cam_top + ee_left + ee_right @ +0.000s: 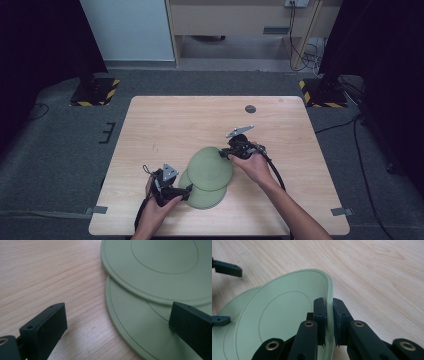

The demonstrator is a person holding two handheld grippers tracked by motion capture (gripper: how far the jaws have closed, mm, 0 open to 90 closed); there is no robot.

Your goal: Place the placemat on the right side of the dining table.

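Right gripper [329,322] clamped on top plate [287,315] rim, lower frame; thin, stiff, light, slippery. Left gripper [117,325] released.

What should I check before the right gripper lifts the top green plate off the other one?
1. Right gripper shut on the rim of the top plate: ok.
2. Fingers on both sides of the rim: ok.
3. Left gripper open, its fingers either side of the bottom plate edge, not pressing: ok.
4. Bottom plate flat on the table: ok.
5. Grip firm enough to lift: cannot tell.
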